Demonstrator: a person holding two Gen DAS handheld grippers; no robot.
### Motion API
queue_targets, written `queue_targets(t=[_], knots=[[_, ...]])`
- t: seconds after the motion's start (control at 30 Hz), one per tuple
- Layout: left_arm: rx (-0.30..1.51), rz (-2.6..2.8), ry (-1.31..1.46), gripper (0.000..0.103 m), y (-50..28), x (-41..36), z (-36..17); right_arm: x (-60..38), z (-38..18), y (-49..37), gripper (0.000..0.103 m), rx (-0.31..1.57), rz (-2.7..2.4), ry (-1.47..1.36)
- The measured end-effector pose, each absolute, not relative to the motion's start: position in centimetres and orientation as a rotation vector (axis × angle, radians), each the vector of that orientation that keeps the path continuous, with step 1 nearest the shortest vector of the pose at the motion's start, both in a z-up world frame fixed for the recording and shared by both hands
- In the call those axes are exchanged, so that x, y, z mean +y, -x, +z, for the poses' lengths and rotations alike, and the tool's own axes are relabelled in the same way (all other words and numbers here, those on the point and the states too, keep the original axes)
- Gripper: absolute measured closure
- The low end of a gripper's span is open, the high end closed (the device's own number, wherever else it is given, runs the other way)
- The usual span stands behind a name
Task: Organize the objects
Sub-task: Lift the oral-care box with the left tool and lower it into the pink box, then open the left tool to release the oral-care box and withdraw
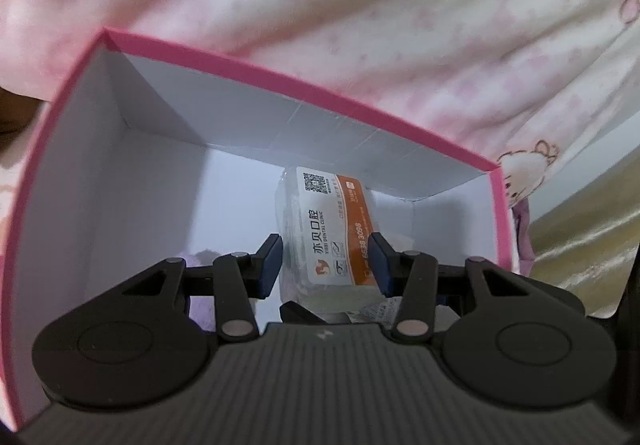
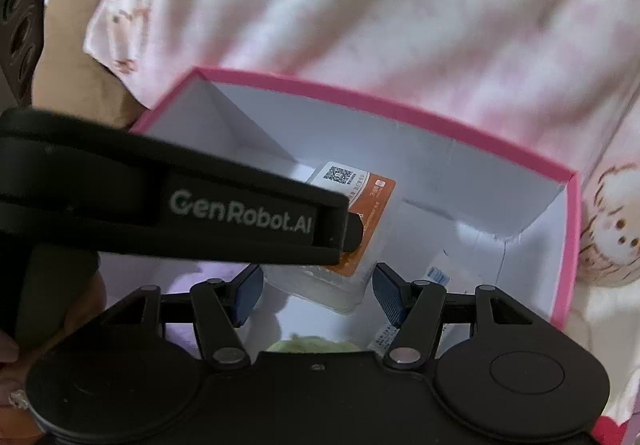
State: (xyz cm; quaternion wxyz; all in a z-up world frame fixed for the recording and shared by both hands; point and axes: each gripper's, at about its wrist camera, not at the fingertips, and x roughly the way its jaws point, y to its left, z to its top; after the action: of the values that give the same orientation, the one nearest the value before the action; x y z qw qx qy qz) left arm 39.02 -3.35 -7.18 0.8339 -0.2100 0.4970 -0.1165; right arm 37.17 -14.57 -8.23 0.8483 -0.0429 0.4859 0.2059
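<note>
My left gripper, at lower centre, clenches the tissue pack by its sides above the pink-rimmed box, so it goes in label-up, while my right gripper hangs released over the same box, holding nothing.

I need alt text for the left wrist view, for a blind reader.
The left gripper holds a tissue pack with a white and orange label over an open pink box with white inside. Pink-patterned bedding lies behind the box.
</note>
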Motion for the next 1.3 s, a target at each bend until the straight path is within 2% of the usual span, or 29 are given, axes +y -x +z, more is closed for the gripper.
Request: queue_targets(t=[0.3,0.33,0.53,0.6,0.67,0.77,1.07,1.3], knots=[[1.1,-0.293,0.402,0.059,-40.2,-4.2,-9.3,-14.1,-10.1,-38.5,0.038,1.112,0.447,0.154],[1.108,-0.294,0.409,0.062,-40.1,-4.2,-9.4,-14.2,-10.0,-38.4,0.038,1.12,0.456,0.159],[1.136,-0.296,0.382,0.066,-39.6,-5.0,-10.4,-16.0,-7.7,-36.3,0.035,1.055,0.508,0.195],[1.125,-0.297,0.361,0.067,-39.5,-5.5,-10.4,-16.7,-6.9,-35.4,0.039,1.01,0.514,0.223],[1.124,-0.313,0.361,0.071,-39.4,-6.0,-10.5,-17.4,-6.5,-34.7,0.049,0.988,0.516,0.229],[1.142,-0.331,0.393,0.072,-39.4,-6.6,-10.8,-18.7,-6.0,-33.9,0.058,0.962,0.518,0.22],[1.181,-0.326,0.451,0.072,-39.2,-7.7,-11.2,-20.8,-6.0,-31.9,0.06,0.928,0.508,0.208],[1.051,-0.36,0.322,0.057,-35.4,-6.1,-7.5,-22.1,-5.4,-28.7,0.058,0.885,0.516,0.109]])
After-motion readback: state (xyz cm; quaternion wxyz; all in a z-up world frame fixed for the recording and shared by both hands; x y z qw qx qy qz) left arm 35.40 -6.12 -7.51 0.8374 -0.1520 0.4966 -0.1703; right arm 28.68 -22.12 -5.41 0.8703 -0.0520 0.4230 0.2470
